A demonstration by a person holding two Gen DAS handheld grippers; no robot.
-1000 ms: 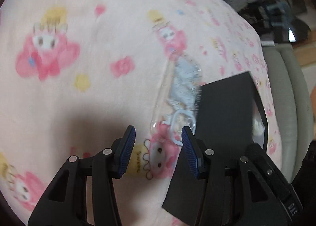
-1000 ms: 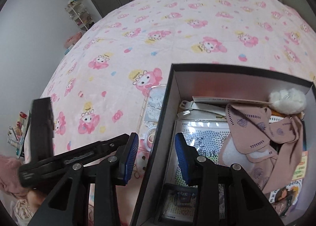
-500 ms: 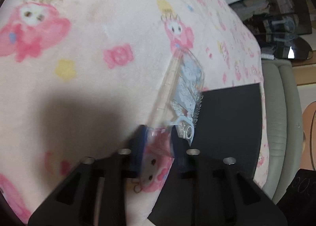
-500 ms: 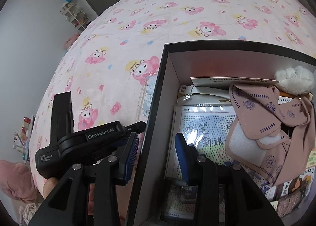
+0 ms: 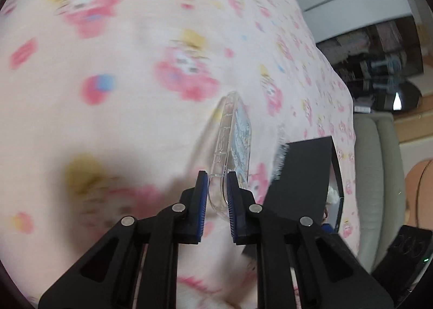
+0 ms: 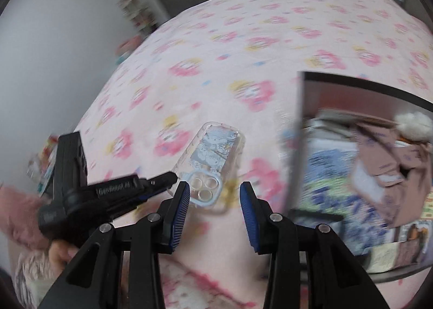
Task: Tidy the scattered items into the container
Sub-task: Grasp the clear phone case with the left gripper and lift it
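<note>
Nearby, black box (image 6: 300,130) beside phone case (image 5: 230,146), left hand-held gripper (image 5: 217,200) clamping it

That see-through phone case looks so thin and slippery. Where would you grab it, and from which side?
By its bottom corner at the camera-hole end, coming in from the near side, roughly as the left gripper does now. The phone case is a thin, flat shell, so its two faces fit between the pads. The black box crowds its right edge, leaving the near end the freer way in.

My left claw (image 5: 217,195) is clamped on the phone case (image 5: 230,146) edge, case lifted. My right claw (image 6: 213,200) hangs with fingers spread, just beside the case.
</note>
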